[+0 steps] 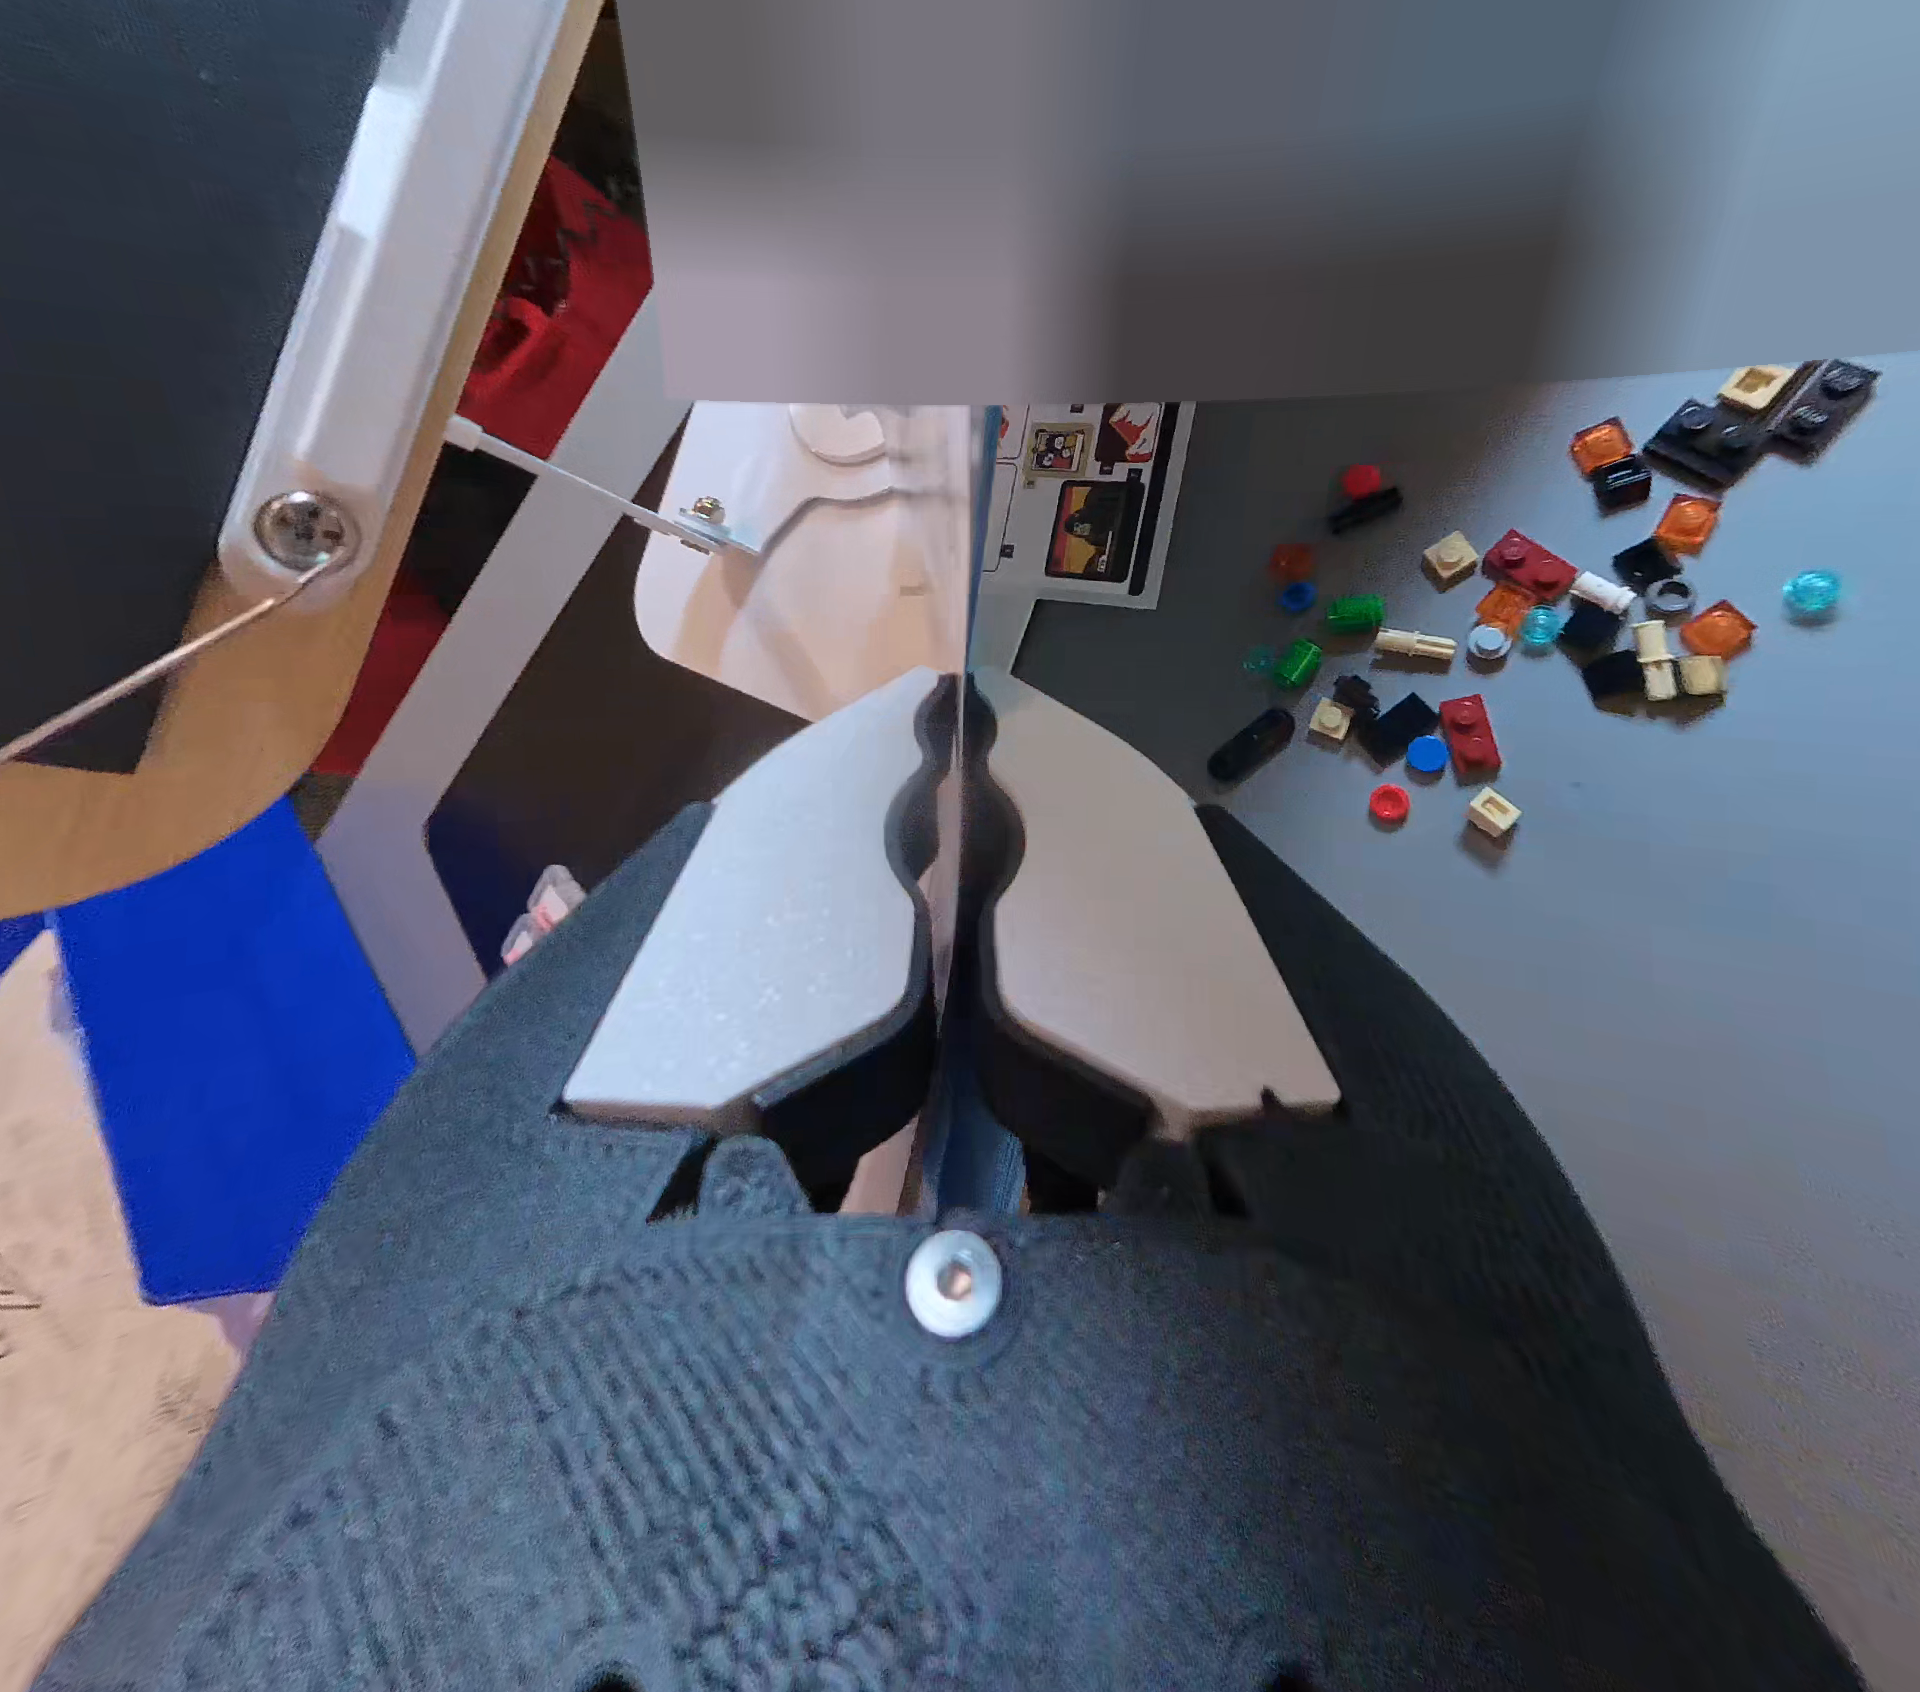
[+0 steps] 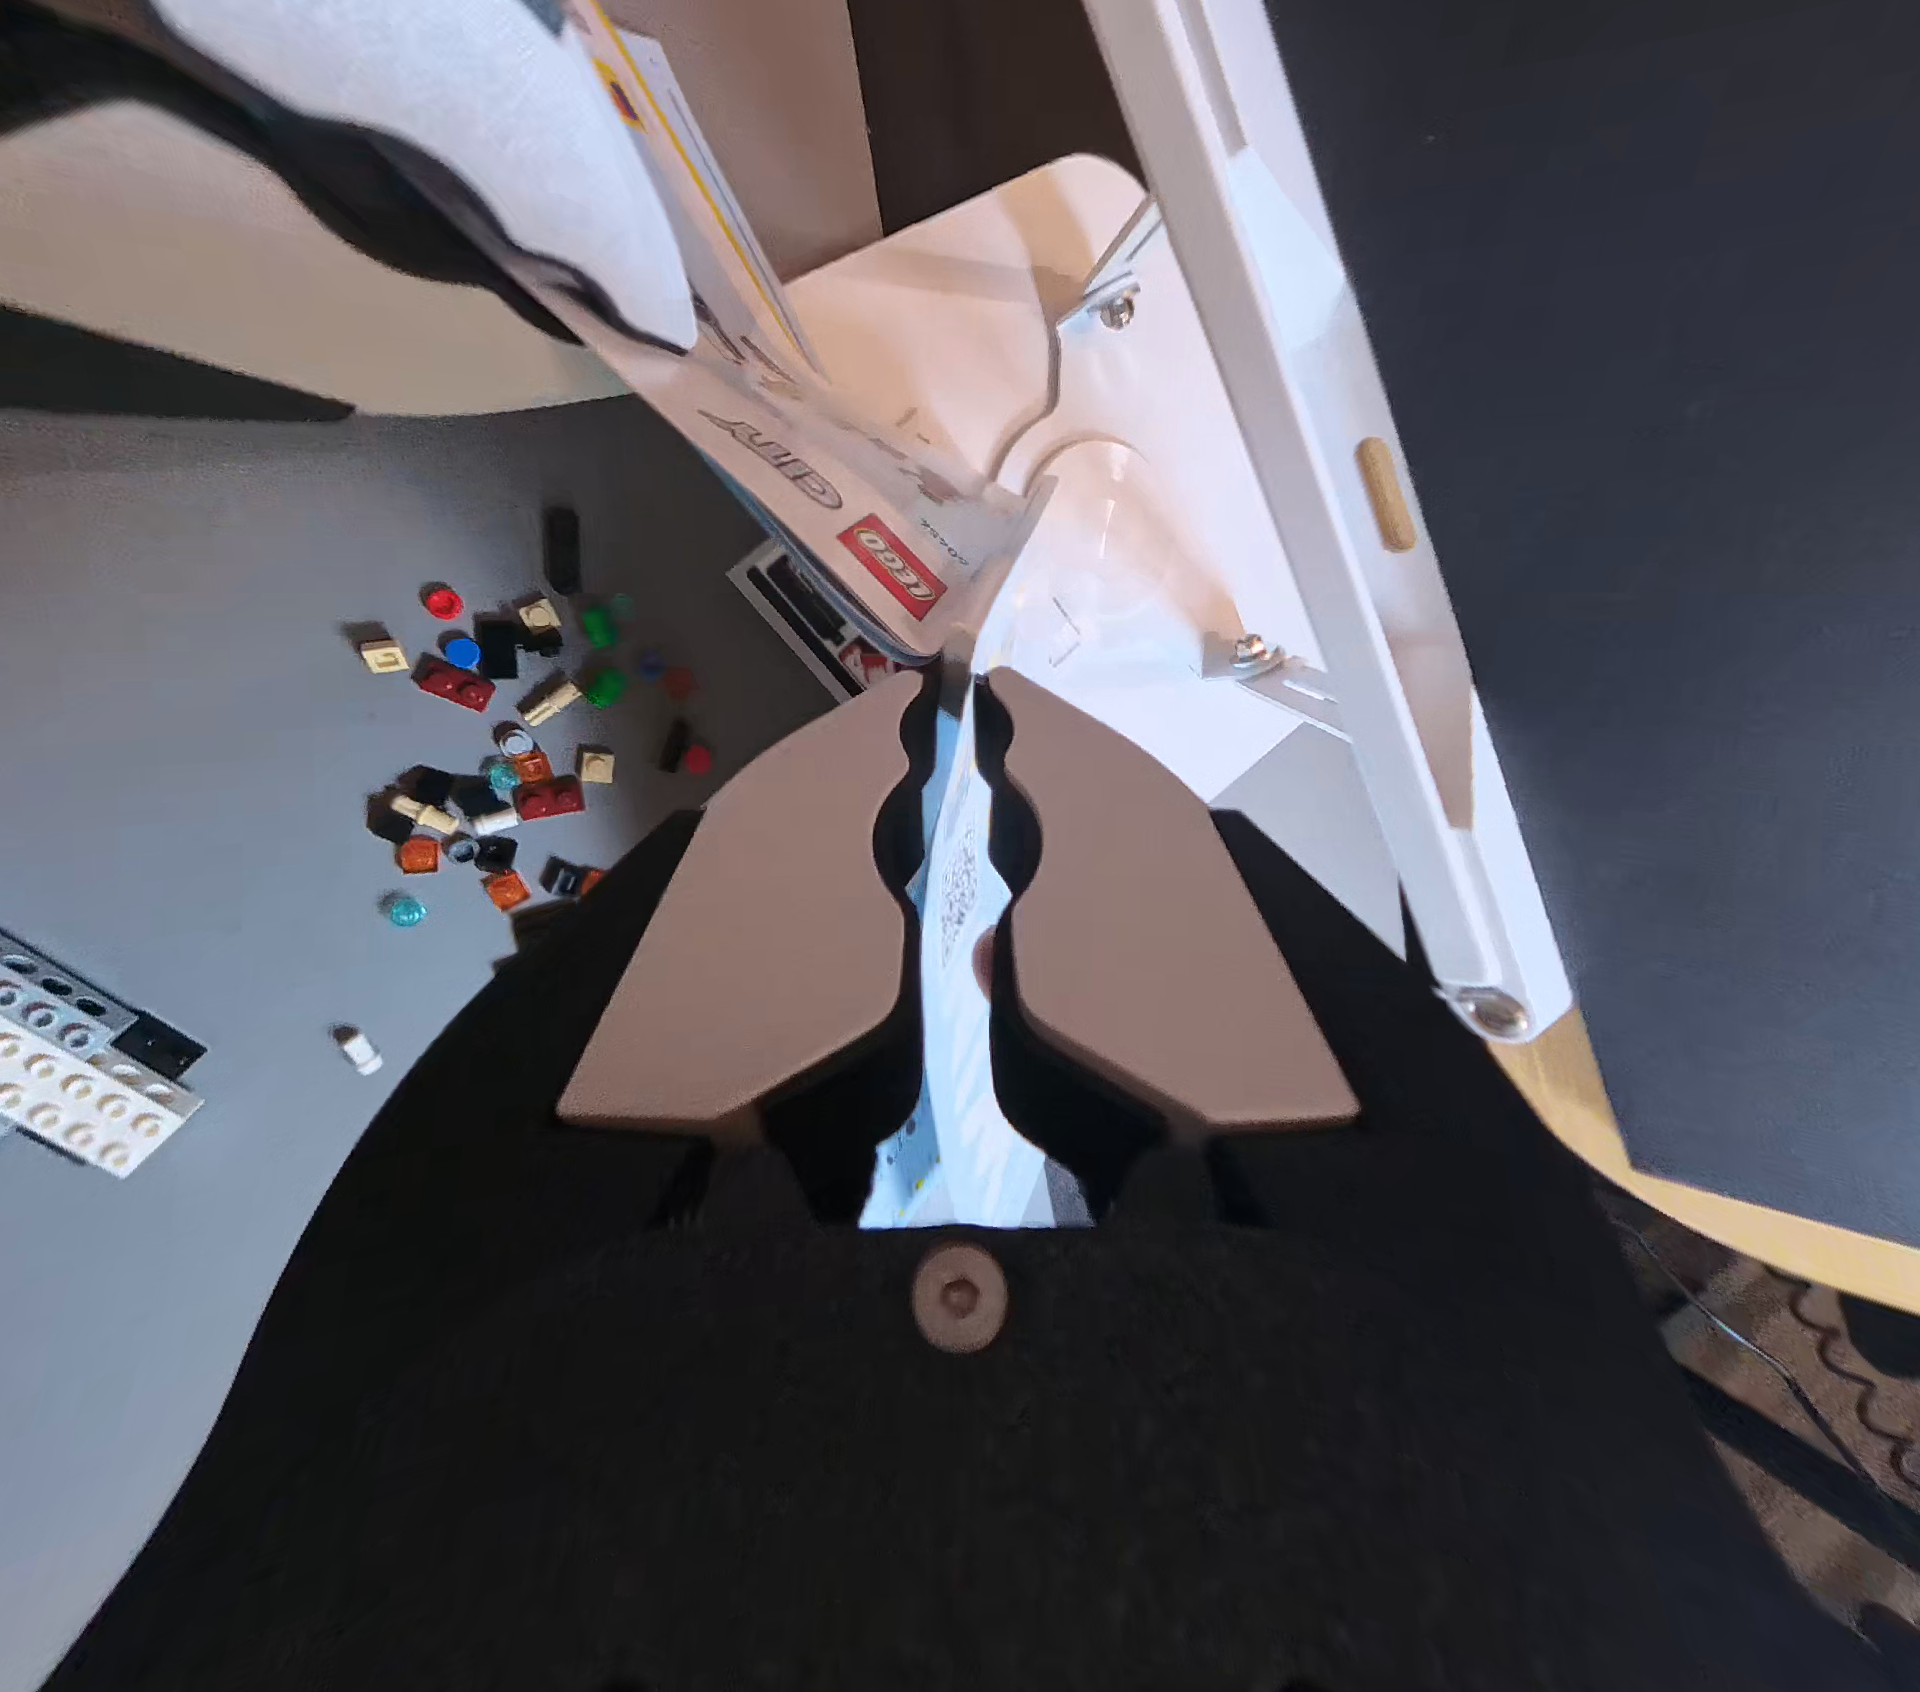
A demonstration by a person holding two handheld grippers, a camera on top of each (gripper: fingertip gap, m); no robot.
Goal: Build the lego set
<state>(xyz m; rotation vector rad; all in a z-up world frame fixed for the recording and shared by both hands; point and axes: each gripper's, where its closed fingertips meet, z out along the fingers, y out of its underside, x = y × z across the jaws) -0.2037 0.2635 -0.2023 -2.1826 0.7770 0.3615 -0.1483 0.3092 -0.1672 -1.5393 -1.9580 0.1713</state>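
Observation:
A thin instruction booklet (image 1: pixel 985 499) stands edge-on between my left gripper's (image 1: pixel 961 692) fingers, which are shut on it. In the right wrist view the booklet (image 2: pixel 831 520) runs from the upper left down to my right gripper (image 2: pixel 961 686), which is shut on its lower pages (image 2: pixel 956 967). The left gripper's white finger (image 2: pixel 416 84) shows blurred at the upper left, clamped on the same booklet. Both grippers hold it above the grey table (image 1: pixel 1558 1019). Several loose Lego pieces (image 1: pixel 1496 634) lie scattered on the table, and also show in the right wrist view (image 2: pixel 499 749).
A sticker sheet (image 1: pixel 1101 499) lies under the booklet. A white stand base (image 2: pixel 1039 312) and a dark board in a white frame (image 2: pixel 1247 292) stand close by. Joined white and grey plates (image 2: pixel 73 1081) lie at the left. Black plates (image 1: pixel 1745 427) lie beyond the pile. About 9 cm separates my left fingertips from my right.

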